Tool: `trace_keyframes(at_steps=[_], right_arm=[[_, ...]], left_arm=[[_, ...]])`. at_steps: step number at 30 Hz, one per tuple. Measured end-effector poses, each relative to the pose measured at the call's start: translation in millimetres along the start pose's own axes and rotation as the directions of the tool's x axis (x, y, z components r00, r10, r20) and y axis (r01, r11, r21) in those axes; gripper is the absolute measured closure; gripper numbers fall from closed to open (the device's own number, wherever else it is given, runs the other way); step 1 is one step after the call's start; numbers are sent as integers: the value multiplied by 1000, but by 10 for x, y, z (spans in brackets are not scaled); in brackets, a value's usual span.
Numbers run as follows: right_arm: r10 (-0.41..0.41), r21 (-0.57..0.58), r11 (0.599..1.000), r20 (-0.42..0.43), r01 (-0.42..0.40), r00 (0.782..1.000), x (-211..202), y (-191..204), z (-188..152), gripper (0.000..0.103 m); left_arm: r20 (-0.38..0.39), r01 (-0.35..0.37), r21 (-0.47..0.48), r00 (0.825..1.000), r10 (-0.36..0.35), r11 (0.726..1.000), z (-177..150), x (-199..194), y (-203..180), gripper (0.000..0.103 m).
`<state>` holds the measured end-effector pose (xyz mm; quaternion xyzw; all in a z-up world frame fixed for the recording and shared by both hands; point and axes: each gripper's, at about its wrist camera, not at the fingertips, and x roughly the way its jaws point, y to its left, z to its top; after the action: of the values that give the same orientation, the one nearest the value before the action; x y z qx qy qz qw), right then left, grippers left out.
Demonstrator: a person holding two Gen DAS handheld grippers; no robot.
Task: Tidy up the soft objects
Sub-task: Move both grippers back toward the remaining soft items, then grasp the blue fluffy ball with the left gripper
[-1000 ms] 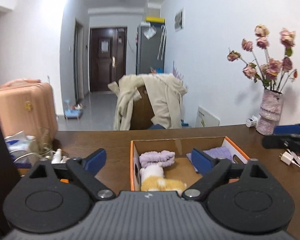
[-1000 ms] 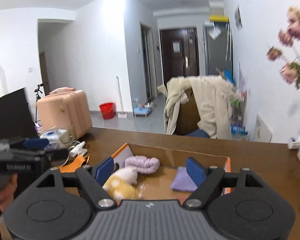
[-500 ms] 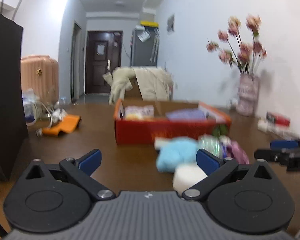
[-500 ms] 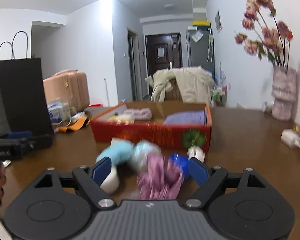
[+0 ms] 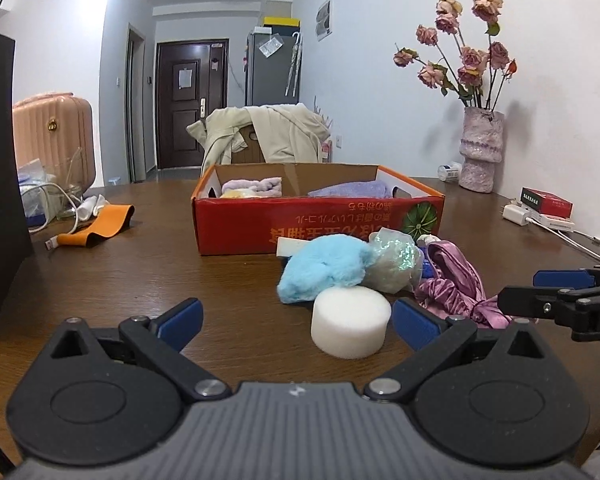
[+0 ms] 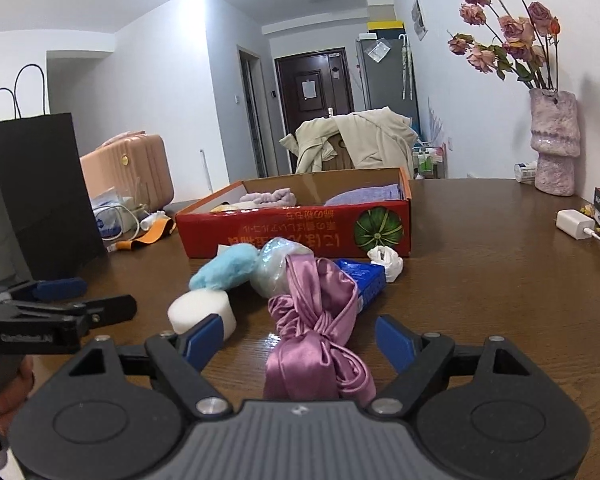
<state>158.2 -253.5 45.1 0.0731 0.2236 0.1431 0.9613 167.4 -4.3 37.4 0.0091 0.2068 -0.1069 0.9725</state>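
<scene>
A red cardboard box holds lilac cloths and a yellow plush. In front of it lie a white foam cylinder, a blue fluffy ball, a shimmery mesh puff and a purple satin cloth. My left gripper is open low over the table, with the foam cylinder between its fingers, nearer the right one and untouched. My right gripper is open around the near end of the satin cloth, its pads apart from it. A blue packet and a small white bundle lie behind the cloth.
A black paper bag stands at the left. An orange strap and cables lie left of the box. A vase of roses, a white charger and a small red box are at the right.
Both grippers have come back and down from above the box to the pile in front of it. The left jaws have widened slightly. Over the last half second little moved.
</scene>
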Motion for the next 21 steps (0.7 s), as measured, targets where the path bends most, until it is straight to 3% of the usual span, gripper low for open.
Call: trace_keyframes(at_steps=[2,14,21], right_arm=[[15,-6,1000,1,-15,1000,22,6,16,30],[54,9,999,-23,-54,998,310,71,152,48],[103,11,995,-41,-102,994,602,270,397,57]], left_arm=[[-8,-1,-14,1000,1,1000,15,60,17,0],[-34,-20,-71,999,18,997,166,369,216,0],[-46,8,-113,999,-13,994,322,583,409,0]])
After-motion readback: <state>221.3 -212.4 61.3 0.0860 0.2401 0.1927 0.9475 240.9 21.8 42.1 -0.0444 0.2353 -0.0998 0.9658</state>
